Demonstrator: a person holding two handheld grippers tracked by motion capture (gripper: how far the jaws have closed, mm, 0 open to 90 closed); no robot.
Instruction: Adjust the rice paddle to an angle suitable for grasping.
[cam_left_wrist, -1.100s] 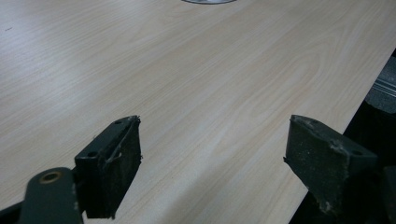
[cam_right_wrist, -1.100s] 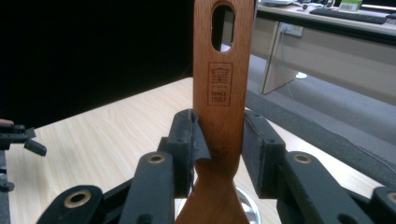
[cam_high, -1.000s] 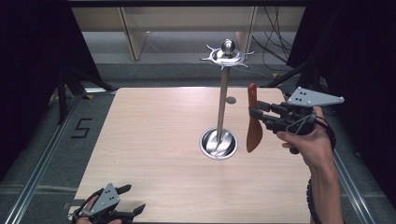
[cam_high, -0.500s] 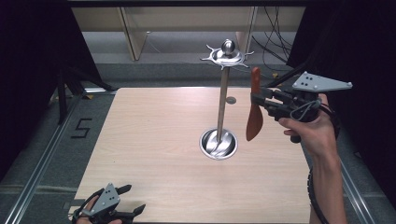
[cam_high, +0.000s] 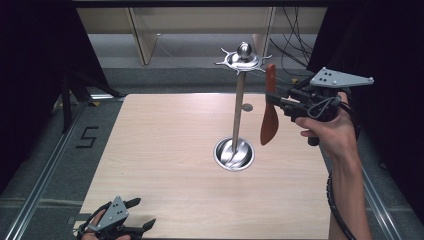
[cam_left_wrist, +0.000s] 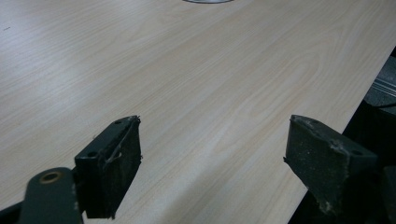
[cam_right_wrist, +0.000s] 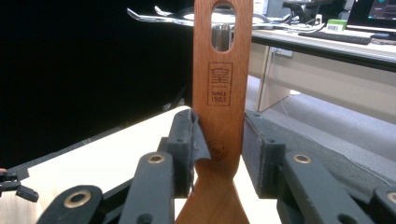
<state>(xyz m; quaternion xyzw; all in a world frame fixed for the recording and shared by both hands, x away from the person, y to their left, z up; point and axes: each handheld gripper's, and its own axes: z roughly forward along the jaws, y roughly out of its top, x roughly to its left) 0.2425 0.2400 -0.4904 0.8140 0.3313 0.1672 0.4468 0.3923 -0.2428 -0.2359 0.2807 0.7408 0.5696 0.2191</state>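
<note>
Right gripper is clamping a reddish-brown wooden spatula by its flat handle, upper right of the high frame. It's hanging upright: blade down, slotted end up, well above the light wooden table. In the right gripper view both pads are pressing the spatula on either side, and the oval hang-slot is sitting at top centre with the chrome hooks just behind it.

Step in hand, my read: hanging the spatula on the tall chrome utensil stand with the spiked hook crown and ball finial. The handle top is just beside the crown's right-hand hooks, near the same height, not yet on one.

Next move is likely calling for: lining the slot up with one hook tip, nudging in toward the pole, then lowering so the hook takes the weight before letting go. The slot is narrow, so tilt matters.

Room: open air right of the pole; the blade is hanging clear of the round chrome base dish. The right table edge is just under the hand.

Left gripper is idling at bottom left of the frame near the front table edge, jaws wide apart and holding nothing; left gripper view confirms bare tabletop between them.
</note>
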